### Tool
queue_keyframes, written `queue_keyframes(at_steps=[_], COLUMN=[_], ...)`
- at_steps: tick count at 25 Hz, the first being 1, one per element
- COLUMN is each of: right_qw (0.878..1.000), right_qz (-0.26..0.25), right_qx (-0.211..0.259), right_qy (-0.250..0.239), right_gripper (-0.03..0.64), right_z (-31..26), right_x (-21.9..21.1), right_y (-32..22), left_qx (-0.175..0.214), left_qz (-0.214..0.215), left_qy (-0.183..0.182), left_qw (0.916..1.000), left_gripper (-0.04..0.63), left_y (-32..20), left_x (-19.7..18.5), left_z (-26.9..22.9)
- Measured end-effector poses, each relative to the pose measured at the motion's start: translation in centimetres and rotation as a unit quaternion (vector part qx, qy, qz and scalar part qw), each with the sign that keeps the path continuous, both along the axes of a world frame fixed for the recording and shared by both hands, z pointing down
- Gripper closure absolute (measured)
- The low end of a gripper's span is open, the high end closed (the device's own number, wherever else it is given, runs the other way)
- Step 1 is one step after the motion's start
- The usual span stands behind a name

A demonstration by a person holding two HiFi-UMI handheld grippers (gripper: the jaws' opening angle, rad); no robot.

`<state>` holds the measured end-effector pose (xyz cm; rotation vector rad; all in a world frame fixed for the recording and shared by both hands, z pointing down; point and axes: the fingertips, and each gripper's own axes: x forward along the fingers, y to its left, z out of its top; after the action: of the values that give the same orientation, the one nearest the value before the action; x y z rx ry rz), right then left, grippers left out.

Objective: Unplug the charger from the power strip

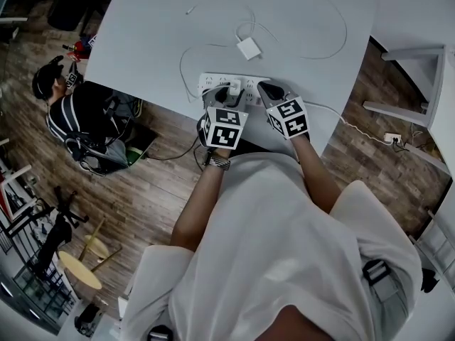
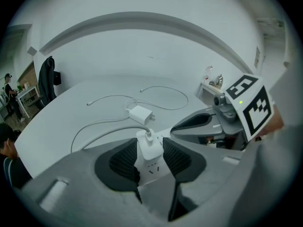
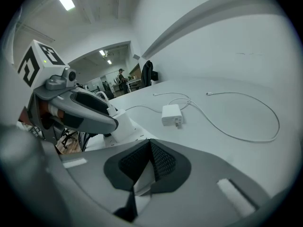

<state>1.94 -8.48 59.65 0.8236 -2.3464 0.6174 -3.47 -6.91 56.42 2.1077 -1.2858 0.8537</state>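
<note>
Head view, centre: white plastic power strip (image 1: 210, 84) lies along the near edge of the pale grey round table (image 1: 142, 34), and both grippers come up from the frame bottom onto it. The small white boxy charger (image 2: 150, 151) stands upright, plugged into the strip approx. mid-length; its thick white cable (image 2: 94, 130) leaves the top and loops off to the left of the left gripper view. The left gripper (image 1: 229, 91) straddles this charger: 2 ribbed black pads (image 2: 124, 159) spread apart, 1 on each side, just beside the charger walls and not clamping; a thin dark gap shows on the left. The right gripper (image 3: 151, 144) is at the strip's right end, just beside the left gripper, w/ its pads pressed together at the tips and nothing between them; can't tell if the tips touch the strip. Further up the table, well apart from the strip, a 2nd white square charger (image 1: 249, 48) lies loose and unplugged, w/ a thin white cable (image 1: 334, 35) curling round it. At frame left of the head view a person in a striped top (image 1: 71, 116) sits over the wood floor (image 1: 156, 183).
</note>
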Motion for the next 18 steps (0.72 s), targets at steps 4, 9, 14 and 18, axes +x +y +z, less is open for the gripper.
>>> queue_keyframes(at_steps=[4, 9, 14, 18], right_qw=[1.000, 1.000, 1.000, 1.000], right_qz=[0.000, -0.001, -0.002, -0.003], right_qx=[0.003, 0.007, 0.012, 0.014], right_qy=[0.001, 0.001, 0.002, -0.001], right_gripper=[0.615, 0.615, 0.615, 0.615], right_z=[0.09, 0.10, 0.11, -0.04], right_x=[0.01, 0.02, 0.06, 0.02], right_y=[-0.02, 0.12, 0.03, 0.10], left_qx=[-0.006, -0.003, -0.016, -0.018], left_qz=[-0.013, -0.041, -0.057, -0.059], left_qy=[-0.008, 0.019, 0.060, 0.075], left_qw=[0.9999, 0.9990, 0.9964, 0.9953], left_gripper=[0.426, 0.427, 0.428, 0.431], left_y=[-0.39, -0.46, -0.43, -0.38], left_x=[0.08, -0.06, -0.10, -0.19], left_z=[0.54, 0.85, 0.84, 0.61])
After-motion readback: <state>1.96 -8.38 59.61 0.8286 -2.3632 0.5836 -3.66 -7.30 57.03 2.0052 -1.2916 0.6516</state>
